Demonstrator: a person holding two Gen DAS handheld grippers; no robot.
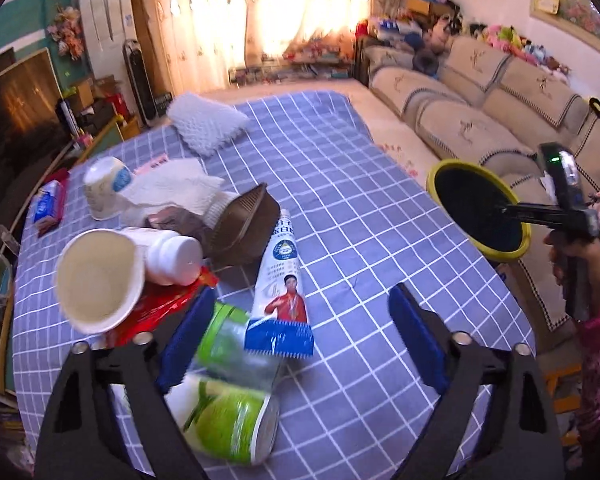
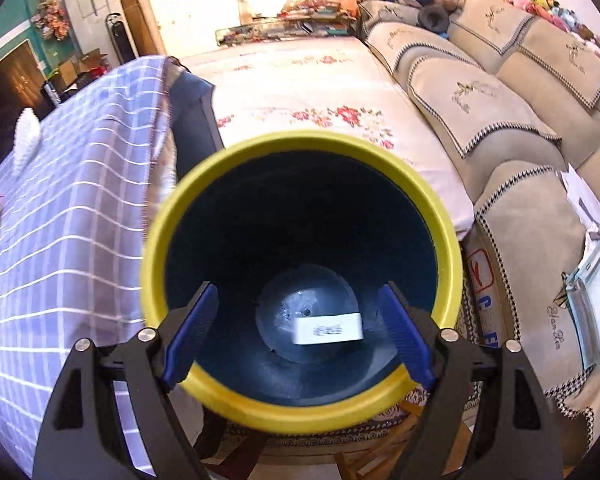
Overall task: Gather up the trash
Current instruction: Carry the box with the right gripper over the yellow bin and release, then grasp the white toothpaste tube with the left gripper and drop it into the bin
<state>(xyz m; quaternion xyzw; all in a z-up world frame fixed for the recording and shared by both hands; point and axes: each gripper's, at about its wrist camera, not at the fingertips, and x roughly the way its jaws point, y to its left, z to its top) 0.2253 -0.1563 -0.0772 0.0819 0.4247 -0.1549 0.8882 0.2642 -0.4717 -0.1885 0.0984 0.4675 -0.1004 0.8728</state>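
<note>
checked tablecloth (image 1: 340,184): two paper cups (image 1: 100,280), one tube (image 1: 282,280); both tools (image 1: 300,344) (image 2: 300,340) apart.

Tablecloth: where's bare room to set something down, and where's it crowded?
Free: the checked tablecloth from the toothpaste tube right to the table edge, and back toward the grey pad. Crowded: near-left, around the paper cup, pill bottle, brown tray, green can.
</note>
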